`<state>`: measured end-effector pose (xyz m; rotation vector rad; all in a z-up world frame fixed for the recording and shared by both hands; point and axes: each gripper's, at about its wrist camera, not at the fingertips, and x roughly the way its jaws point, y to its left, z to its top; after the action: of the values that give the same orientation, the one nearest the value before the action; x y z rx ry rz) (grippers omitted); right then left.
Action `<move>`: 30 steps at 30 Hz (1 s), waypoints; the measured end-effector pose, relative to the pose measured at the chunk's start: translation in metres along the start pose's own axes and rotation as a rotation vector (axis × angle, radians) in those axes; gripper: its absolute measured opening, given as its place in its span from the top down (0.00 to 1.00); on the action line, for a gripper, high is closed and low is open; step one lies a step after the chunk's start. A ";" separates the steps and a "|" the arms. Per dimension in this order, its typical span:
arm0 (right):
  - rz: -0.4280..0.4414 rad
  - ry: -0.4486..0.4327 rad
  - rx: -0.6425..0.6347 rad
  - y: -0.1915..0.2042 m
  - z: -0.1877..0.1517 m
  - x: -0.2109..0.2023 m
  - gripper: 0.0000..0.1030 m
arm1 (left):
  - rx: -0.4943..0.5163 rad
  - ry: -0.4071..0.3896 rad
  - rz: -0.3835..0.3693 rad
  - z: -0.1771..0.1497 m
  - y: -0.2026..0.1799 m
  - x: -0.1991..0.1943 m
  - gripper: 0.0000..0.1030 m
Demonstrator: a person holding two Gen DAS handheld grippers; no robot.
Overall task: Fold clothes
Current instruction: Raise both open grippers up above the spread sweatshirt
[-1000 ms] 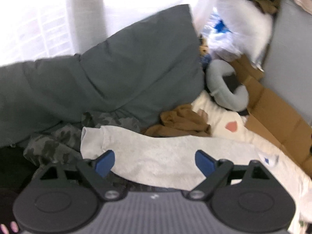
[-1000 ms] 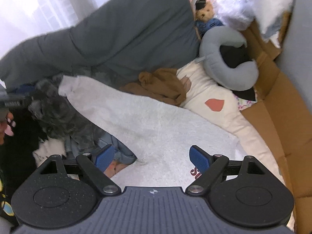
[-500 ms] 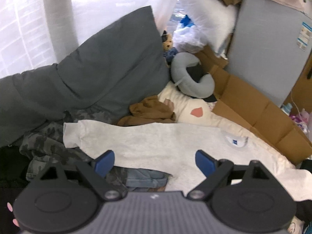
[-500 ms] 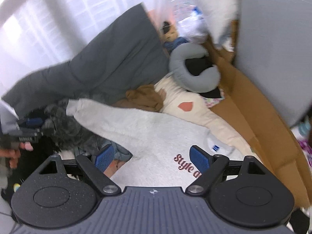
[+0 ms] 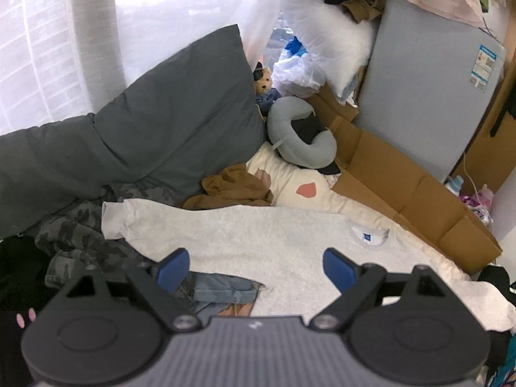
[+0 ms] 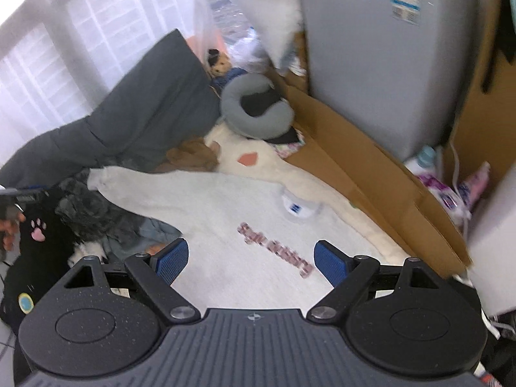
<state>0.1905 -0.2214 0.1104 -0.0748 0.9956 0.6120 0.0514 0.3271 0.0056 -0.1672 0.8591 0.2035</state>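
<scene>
1 light grey sweatshirt (image 5: 258, 238) lies spread flat across the middle of a cluttered bed, 1 sleeve reaching over the camouflage garment (image 5: 74, 235) and jeans (image 5: 222, 287) at the left edge, with 1 dark grey pillow (image 5: 154, 122), 1 neck pillow (image 5: 300, 135) and 1 brown garment (image 5: 232, 190) at the far edge. A window (image 5: 48, 42), grey cabinet (image 5: 425, 74) and cardboard (image 5: 412, 200) frame the room. 2 grippers, left gripper (image 5: 256, 266) and right gripper (image 6: 251, 261), hover spread and empty; only the right wrist view shows the sweatshirt's red lettering (image 6: 277, 250).

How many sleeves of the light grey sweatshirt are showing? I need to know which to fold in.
1 clearly: the sleeve stretched left over the camouflage garment. The other side of the light grey sweatshirt runs off right, partly hidden.
</scene>
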 end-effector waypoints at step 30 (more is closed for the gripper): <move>-0.094 -0.262 0.086 -0.031 -0.228 -0.036 0.13 | -0.035 0.046 0.011 -0.071 0.036 -0.020 0.11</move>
<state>0.0185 -0.3387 0.0062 0.0339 0.7590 0.4785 -0.0217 0.3438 -0.0268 -0.2001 0.9032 0.2258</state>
